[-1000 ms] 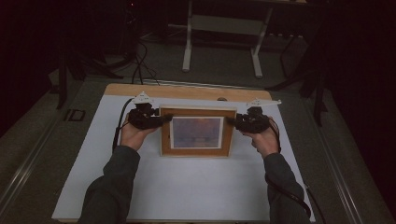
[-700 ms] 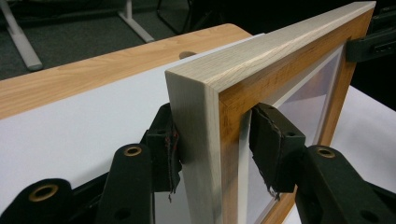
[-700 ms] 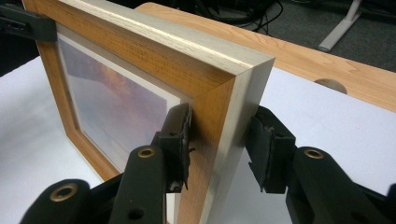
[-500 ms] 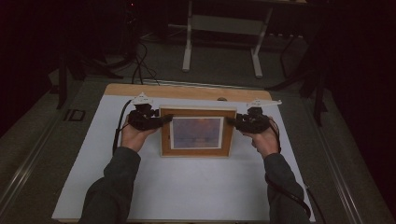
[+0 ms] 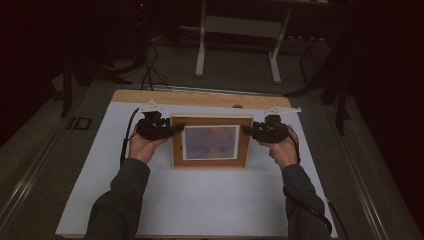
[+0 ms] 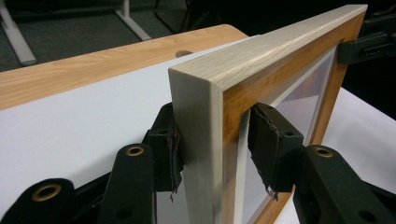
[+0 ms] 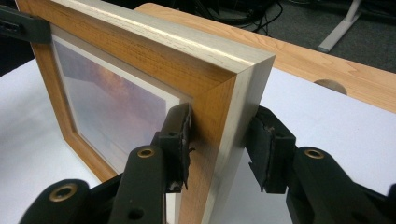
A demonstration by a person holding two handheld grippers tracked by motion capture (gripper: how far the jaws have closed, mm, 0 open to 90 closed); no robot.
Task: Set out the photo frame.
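A deep wooden picture frame (image 5: 210, 163) with a hazy orange-and-blue picture stands upright on the white mat (image 5: 200, 205), its face towards me. My left gripper (image 5: 175, 129) clasps the frame's left side near the top. In the left gripper view its pads (image 6: 170, 154) sit on the back and front of the pale frame edge (image 6: 205, 116). My right gripper (image 5: 247, 130) grips the right side at the same height, and its pads (image 7: 180, 137) bracket the frame corner (image 7: 210, 79). Each gripper view also shows the other gripper's jaw at the far end of the frame.
The mat covers a wooden table whose bare far strip (image 5: 200, 97) has a round cable hole (image 5: 238, 106). Beyond it, on dark carpet, stand the white legs of another desk (image 5: 201, 50) and loose cables (image 5: 150, 70). Forearms in dark sleeves come in from the bottom.
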